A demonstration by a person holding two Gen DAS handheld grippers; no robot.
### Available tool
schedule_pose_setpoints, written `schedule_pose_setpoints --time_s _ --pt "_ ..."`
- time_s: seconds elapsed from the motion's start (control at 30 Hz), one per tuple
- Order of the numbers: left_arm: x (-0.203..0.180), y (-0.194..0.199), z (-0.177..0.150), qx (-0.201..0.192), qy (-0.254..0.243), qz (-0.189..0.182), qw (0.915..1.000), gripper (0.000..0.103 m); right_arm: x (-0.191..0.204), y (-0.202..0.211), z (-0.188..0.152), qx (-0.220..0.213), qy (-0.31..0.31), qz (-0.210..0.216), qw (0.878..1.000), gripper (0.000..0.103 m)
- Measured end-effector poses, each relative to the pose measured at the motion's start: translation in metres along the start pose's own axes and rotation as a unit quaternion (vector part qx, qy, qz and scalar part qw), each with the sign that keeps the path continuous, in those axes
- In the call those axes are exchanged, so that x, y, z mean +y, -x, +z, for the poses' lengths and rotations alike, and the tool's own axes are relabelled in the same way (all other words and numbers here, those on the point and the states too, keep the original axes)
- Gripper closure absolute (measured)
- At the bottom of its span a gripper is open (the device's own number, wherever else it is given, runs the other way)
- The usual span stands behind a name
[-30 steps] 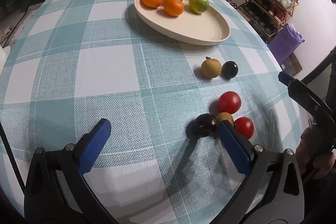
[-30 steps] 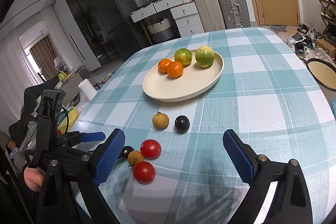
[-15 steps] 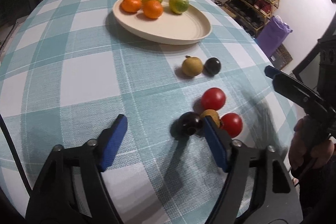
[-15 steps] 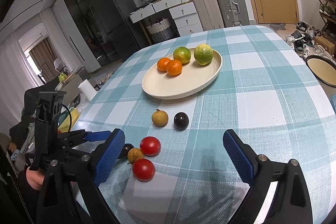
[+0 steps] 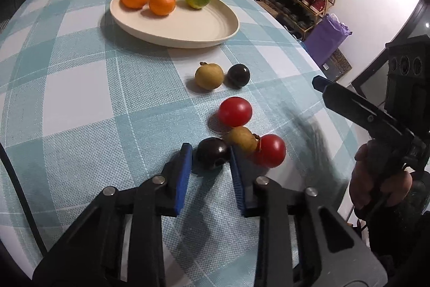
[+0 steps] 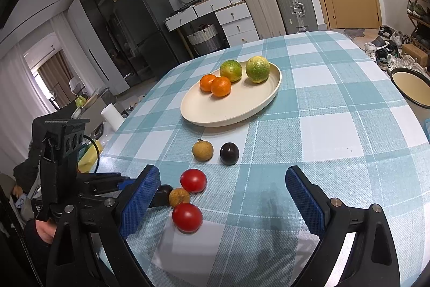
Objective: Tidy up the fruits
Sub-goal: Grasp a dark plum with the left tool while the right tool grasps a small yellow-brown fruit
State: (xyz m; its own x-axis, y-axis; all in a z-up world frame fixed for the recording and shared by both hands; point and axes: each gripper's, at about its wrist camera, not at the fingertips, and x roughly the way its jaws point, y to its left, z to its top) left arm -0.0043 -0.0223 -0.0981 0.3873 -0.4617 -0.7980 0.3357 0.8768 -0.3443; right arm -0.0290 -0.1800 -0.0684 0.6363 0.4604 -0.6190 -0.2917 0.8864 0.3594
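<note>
The left gripper (image 5: 210,162) has just been closing onto the dark plum (image 5: 212,156); right gripper (image 6: 223,202) wide, empty. Next: lift toward the plate (image 5: 228,31) ahead.

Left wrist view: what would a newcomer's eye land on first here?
The left gripper, its blue pads having just closed around a dark plum, right beside a tight cluster of two red tomatoes and a small brown fruit. Farther back, a cream plate holds four oranges along its far edge.

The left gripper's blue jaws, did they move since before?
Yes. The left gripper has just been closing its jaws inward around the dark plum, which kept its place beside the tan fruit.
</note>
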Motion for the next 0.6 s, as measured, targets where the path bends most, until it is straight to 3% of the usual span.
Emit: schedule_pose_setpoints --time_s 0.6 --pt "0.021 0.027 0.002 -0.027 0.044 -0.012 0.9986 0.081 0.016 0.001 0.0 0.019 0.023 0.02 0.999 0.006"
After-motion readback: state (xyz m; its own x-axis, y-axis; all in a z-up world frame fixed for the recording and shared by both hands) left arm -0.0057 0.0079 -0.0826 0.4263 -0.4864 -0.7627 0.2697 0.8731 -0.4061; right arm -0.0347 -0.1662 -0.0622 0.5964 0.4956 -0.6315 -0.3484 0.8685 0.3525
